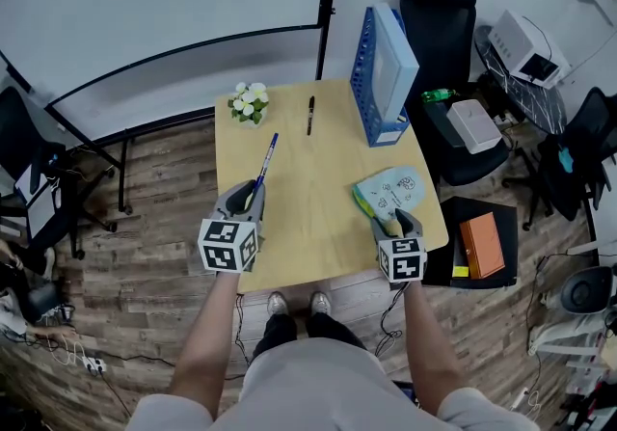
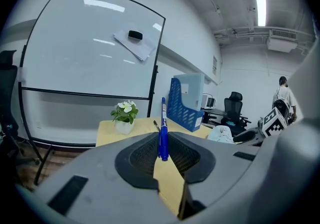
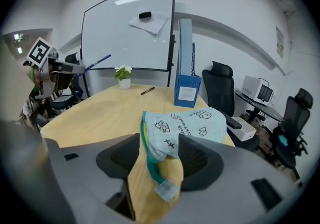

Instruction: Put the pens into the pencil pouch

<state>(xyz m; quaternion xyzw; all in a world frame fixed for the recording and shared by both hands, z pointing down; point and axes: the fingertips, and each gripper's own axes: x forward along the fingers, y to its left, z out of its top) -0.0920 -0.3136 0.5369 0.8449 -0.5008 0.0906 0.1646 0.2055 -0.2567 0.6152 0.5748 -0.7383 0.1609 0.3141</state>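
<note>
My left gripper (image 1: 245,200) is shut on a blue pen (image 1: 266,163) that sticks out forward over the table; the pen (image 2: 163,129) stands pinched between the pads. My right gripper (image 1: 396,222) is shut on the near end of the light blue printed pencil pouch (image 1: 389,192), whose green-zippered edge (image 3: 150,160) hangs between the jaws while the rest of the pouch (image 3: 187,125) lies on the table. A black pen (image 1: 310,115) lies loose at the table's far middle, also visible as the black pen (image 3: 147,90).
A small potted plant (image 1: 250,102) stands at the far left of the wooden table (image 1: 308,227). A blue file holder (image 1: 386,77) stands at the far right. A whiteboard (image 2: 85,47) is behind the table, and office chairs (image 1: 443,14) and a box (image 1: 482,244) are to the right.
</note>
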